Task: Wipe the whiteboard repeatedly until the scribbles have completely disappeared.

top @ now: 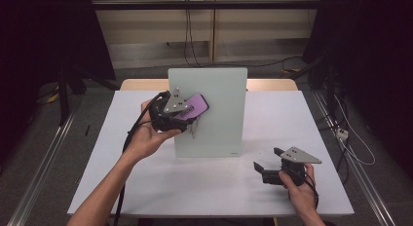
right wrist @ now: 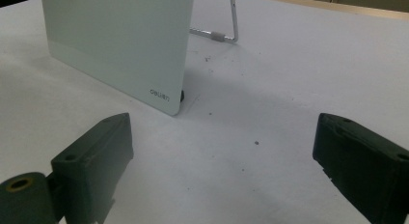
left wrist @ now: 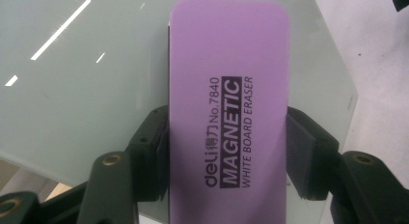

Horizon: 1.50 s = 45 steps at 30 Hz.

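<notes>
**Eraser at the board face, left claw carrying it**

One purple magnetic whiteboard eraser (left wrist: pixel 229 113), clamped across its narrow width by my left gripper (top: pixel 181 116); both pads press its long edges. Its long axis runs straight out along the jaws, so the free end leads toward the glass. In the high view it sits over the upper left part of the standing whiteboard (top: pixel 216 89), pointing up and to the right. Whether the felt side touches the board I cannot tell; from the left gripper view it looks flat against or just off the surface.

I judge the next stroke turns on that: the board lies directly behind the eraser, so pressure goes forward, travel across the face.

My right gripper (top: pixel 270 160) rests low on the white table (top: pixel 146 187), near the board's lower right corner, jaws spread, nothing between them. The left is the nearer hand.

Count: one eraser, one board on one wire stand (right wrist: pixel 226 33), two grippers.
</notes>
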{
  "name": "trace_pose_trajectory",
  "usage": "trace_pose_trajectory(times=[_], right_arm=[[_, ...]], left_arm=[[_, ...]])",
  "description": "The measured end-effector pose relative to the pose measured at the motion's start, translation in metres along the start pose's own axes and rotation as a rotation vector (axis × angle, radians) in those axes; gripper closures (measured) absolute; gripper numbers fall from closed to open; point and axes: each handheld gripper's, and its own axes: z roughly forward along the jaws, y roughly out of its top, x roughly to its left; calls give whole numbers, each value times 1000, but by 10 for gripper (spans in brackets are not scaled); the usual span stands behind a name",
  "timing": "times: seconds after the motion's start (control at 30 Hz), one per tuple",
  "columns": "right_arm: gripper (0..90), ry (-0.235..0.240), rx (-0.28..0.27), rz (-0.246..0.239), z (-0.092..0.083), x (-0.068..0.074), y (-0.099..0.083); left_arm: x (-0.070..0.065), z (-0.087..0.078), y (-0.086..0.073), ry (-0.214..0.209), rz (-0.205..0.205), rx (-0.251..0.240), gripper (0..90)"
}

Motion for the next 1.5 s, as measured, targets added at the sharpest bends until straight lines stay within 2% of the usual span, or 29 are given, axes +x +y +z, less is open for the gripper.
trace_pose_trajectory(times=[0.17,0.33,0.5,0.63,0.83,1.1,1.17,1.33,1.5], right_arm=[[68,0,0,0,0,0,0],[68,-1,2,1,0,0,0],[68,0,3,-1,1,0,0],[67,0,1,-2,0,0,0],[67,1,-1,-3,-1,-1,0],[68,1,-1,0,-1,0,0],[67,1,-1,-3,-1,-1,0],[67,2,0,-3,-1,0,0],[68,2,0,-2,-1,0,0]], left_arm=[[-3,2,-2,-5,8,12,414],[-1,2,1,-13,-4,24,414],[8,-3,9,-12,-24,-5,414],[16,-8,20,10,-26,-12,413],[31,-16,34,35,-62,-44,413],[41,-25,37,64,-89,-72,413],[41,-25,35,64,-91,-68,413],[37,-24,32,77,-51,-35,414],[32,-22,25,59,-40,-20,414]])
